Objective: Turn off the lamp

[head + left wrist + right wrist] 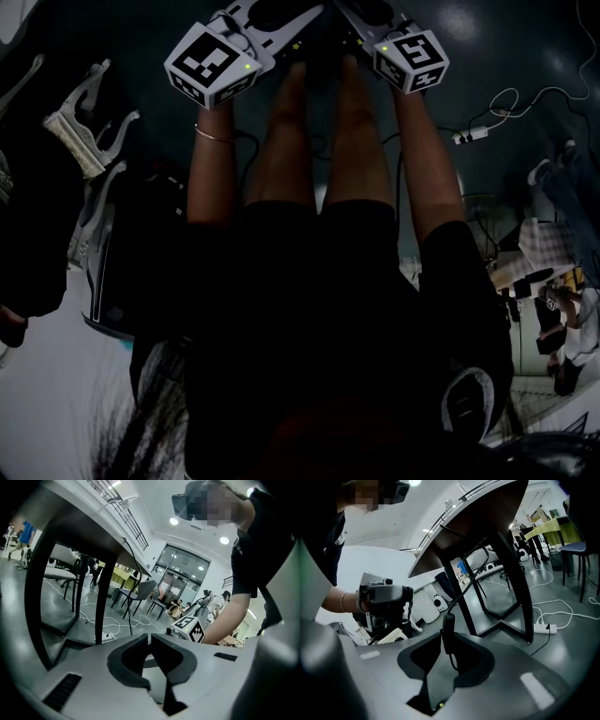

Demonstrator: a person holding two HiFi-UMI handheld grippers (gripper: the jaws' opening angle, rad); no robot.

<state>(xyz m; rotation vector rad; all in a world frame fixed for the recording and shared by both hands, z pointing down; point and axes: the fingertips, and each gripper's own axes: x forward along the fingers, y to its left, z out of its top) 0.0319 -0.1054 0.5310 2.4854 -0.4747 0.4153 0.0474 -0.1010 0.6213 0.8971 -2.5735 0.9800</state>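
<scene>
While both grippers are held low beside a dark table (pixel 487 513), the right gripper (pixel 449 639) has its jaws apart. A black cord (pixel 465 590) comes down from under the table top, and its inline switch (pixel 448 623) hangs in the centre of the right gripper view, just at the tips of these jaws. Whether a pad touches the switch I cannot tell. The left gripper (pixel 149 639) is closed, with nothing between its jaws. A white power strip (pixel 544 628) lies on the floor at the right.
</scene>
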